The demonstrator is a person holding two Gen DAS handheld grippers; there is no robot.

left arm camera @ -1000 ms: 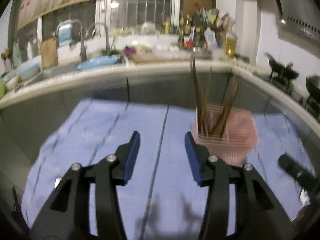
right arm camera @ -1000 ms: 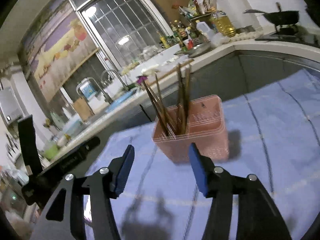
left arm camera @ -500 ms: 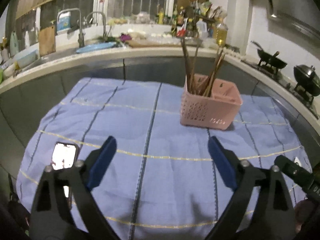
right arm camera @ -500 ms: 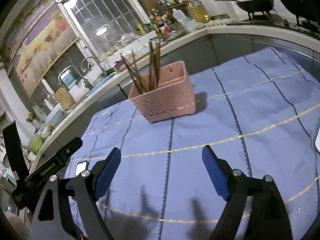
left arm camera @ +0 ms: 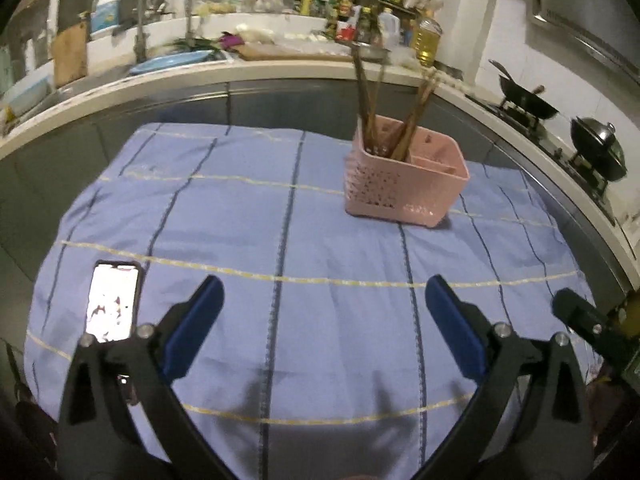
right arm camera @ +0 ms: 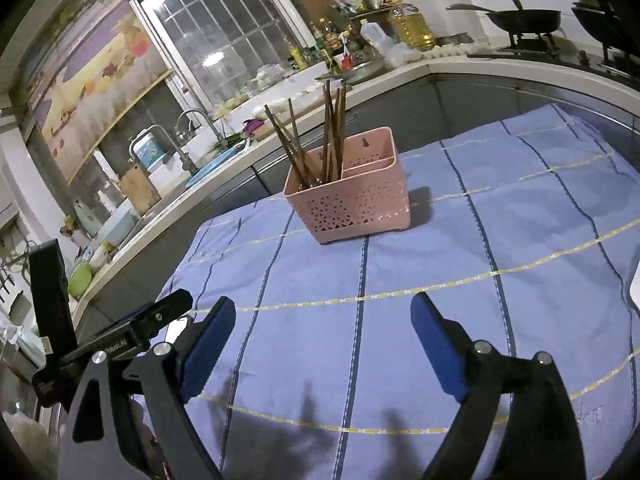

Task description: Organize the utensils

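both claws had backed off from the pink utensil basket [left arm camera: 404, 184] since a second ago and spread a lot wider. left claw [left arm camera: 324, 320] sat wide apart with nothing in it, hovering over the blue striped cloth [left arm camera: 248, 216] on the bench. right claw [right arm camera: 320, 332] looked the same, wide and empty. basket stood well ahead of both, brown chopsticks [right arm camera: 320, 136] leaning upright in one compartment. a lit phone [left arm camera: 112, 304] lay just beside the left claw's left finger.
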